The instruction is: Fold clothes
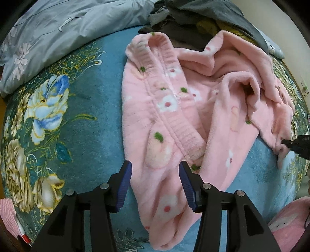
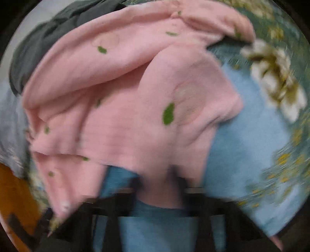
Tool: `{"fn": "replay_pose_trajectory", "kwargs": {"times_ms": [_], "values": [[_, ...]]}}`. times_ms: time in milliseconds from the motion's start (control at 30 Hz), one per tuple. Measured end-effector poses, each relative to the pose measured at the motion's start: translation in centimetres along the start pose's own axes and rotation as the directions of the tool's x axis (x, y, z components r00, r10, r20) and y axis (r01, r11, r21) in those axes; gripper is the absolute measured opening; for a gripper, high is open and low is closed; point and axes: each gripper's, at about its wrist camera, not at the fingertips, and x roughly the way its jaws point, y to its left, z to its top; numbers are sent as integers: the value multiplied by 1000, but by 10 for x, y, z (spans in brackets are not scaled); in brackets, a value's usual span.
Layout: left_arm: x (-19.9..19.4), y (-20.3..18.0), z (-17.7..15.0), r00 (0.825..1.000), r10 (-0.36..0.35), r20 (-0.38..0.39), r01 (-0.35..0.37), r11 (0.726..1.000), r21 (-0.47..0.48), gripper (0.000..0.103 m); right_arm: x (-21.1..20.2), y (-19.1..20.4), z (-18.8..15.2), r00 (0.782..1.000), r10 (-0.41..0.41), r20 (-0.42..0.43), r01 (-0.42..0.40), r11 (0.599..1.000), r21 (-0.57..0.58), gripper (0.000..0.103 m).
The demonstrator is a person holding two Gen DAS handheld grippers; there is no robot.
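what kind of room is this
Most likely a bedroom: the pink fleece garment lies on a blue floral bedspread, with a grey floral duvet bunched behind and dark clothes piled nearby.

Soft, even indoor light fills both views, with no hard glare and only faint shadows in the folds of the pink fleece garment (image 1: 174, 108). The left wrist view is sharp across its middle: the fleece pile and the flower print on the blue bedspread (image 1: 77, 100) read clearly. Toward the rim the fisheye lens bends the bedspread into a bulge, and the corners fall to black. The right wrist view is smeared by motion blur throughout; the pink cloth (image 2: 135, 100) is soft-edged, and the black fingers (image 2: 133, 186) at the bottom are streaked, their outlines unreadable.
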Motion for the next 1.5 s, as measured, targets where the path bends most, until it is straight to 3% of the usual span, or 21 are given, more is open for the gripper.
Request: {"fn": "replay_pose_trajectory", "kwargs": {"times_ms": [67, 167, 233, 333, 400, 467, 567, 733, 833, 900, 1067, 1167, 1233, 1433, 1500], "values": [[-1, -6, 0, 1000, -1, 1, 1, 1000, 20, 52, -17, -14, 4, 999, -16, 34, 15, 1000, 17, 8], [0, -20, 1, 1000, -1, -3, 1, 998, 62, 52, -75, -61, 17, 977, -74, 200, 46, 989, 138, 7], [4, -28, 0, 1000, 5, -12, -4, 996, 85, 52, -114, -93, 26, 945, -122, 304, 55, 974, 220, 7], [9, -39, -2, 1000, 10, -29, -7, 994, 111, 52, -170, -138, 39, 876, -204, 437, 52, 941, 335, 7], [13, -47, -4, 999, 13, -36, -8, 991, 134, 52, -182, -152, 47, 862, -250, 442, 100, 937, 336, 7], [18, -55, -6, 999, 26, -47, -18, 987, 161, 55, -179, -157, 46, 860, -280, 427, 142, 934, 327, 7], [25, -69, -8, 997, 35, -75, -21, 983, 180, 58, -162, -166, 38, 882, -263, 390, 149, 942, 300, 7], [27, -104, -16, 995, 43, -94, -16, 962, 274, 63, -133, -180, 23, 908, -203, 365, 105, 957, 271, 7], [34, -121, -21, 989, 136, -55, -111, 937, 331, 65, -128, -183, 21, 913, -190, 361, 107, 966, 237, 7], [31, -113, -18, 989, 140, -54, -121, 958, 259, 64, -126, -185, 21, 915, -186, 359, 114, 971, 211, 7], [23, -95, -10, 988, 146, -54, -142, 987, 76, 25, -122, -188, 21, 918, -175, 355, 131, 981, 145, 7], [-10, -74, -9, 997, 73, -20, -74, 995, -60, 22, -123, -189, 23, 918, -175, 355, 150, 984, 98, 7], [-26, -51, -16, 998, 70, 3, -68, 988, -139, 20, -127, -191, 26, 917, -168, 361, 150, 986, 79, 7], [-74, 19, -38, 995, 68, 75, -36, 927, -372, 15, -142, -198, 30, 912, -118, 393, 92, 992, 84, 7], [-95, 62, -69, 992, 31, 123, 41, 842, -538, 14, -146, -199, 28, 909, -114, 401, 88, 993, 81, 7]]}}
